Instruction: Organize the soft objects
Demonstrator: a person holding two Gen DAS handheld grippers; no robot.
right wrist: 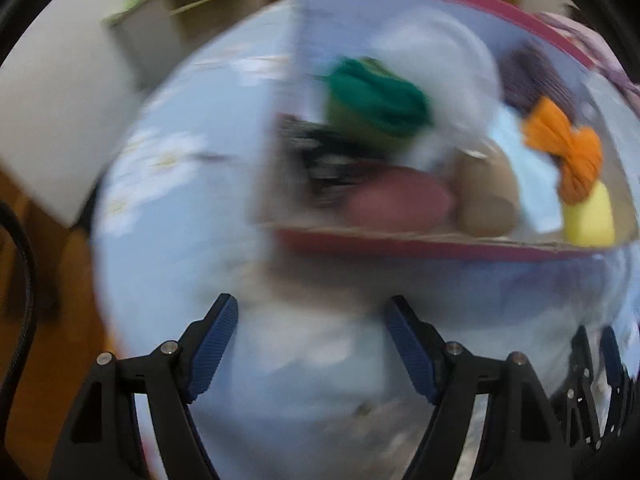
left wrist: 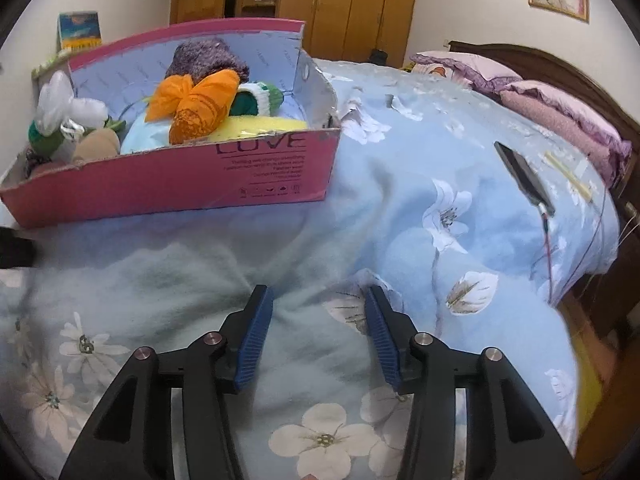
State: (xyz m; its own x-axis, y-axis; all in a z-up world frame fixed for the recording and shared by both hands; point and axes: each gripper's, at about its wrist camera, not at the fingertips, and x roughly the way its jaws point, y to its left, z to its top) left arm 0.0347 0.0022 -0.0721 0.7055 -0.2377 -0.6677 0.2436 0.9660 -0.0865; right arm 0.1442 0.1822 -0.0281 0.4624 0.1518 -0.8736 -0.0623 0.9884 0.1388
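Note:
A pink cardboard box [left wrist: 168, 184] sits on the floral blue quilt [left wrist: 400, 200], filled with soft things: an orange knotted cloth [left wrist: 196, 104], a purple knit [left wrist: 208, 60], a green-and-white piece [left wrist: 256, 98], a yellow sponge-like pad [left wrist: 264, 124] and a white bow [left wrist: 64, 104]. My left gripper [left wrist: 318, 300] is open over the bare quilt, in front of the box, holding nothing. The right wrist view is heavily blurred: my right gripper [right wrist: 312, 308] is open and empty just before the box [right wrist: 420, 244], with a green item [right wrist: 376, 100] and the orange cloth [right wrist: 564, 152] inside. The left gripper [right wrist: 596, 344] shows at the lower right.
A black phone [left wrist: 524, 176] with a cable lies on the quilt to the right. Pink pillows [left wrist: 560, 108] lie by the dark headboard. Wooden wardrobes [left wrist: 352, 4] stand behind. A pale shelf unit [right wrist: 176, 4] stands beyond the bed's left edge, with wooden floor below.

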